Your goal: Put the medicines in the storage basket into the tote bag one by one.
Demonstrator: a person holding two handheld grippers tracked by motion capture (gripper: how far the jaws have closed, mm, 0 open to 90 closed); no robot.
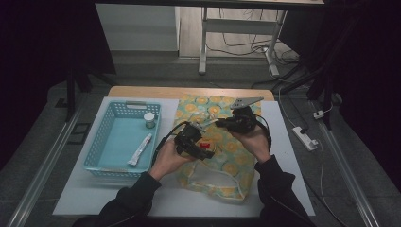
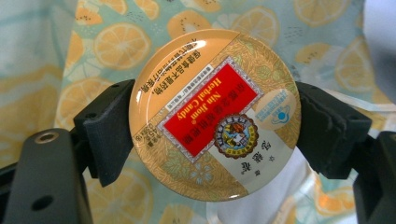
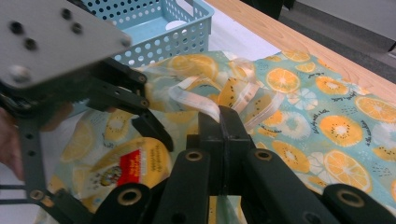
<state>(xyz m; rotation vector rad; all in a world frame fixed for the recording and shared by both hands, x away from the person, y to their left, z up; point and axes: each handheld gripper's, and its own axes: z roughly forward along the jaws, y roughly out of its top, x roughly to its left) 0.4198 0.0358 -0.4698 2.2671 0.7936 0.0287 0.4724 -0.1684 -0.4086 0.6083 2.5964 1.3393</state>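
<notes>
My left gripper is shut on a round gold candy tin with a red label; the two pads press its rim from either side. It hangs over a fabric bag printed with orange slices, which lies in the middle of the table. My right gripper is shut on the bag's pale strap and lifts it by the bag's mouth. In the right gripper view the tin sits just left of those jaws, under the left gripper's grey plate.
A light blue perforated basket stands at the left on the white mat, holding a small jar and a white tube. A power strip lies on the floor off the table's right edge.
</notes>
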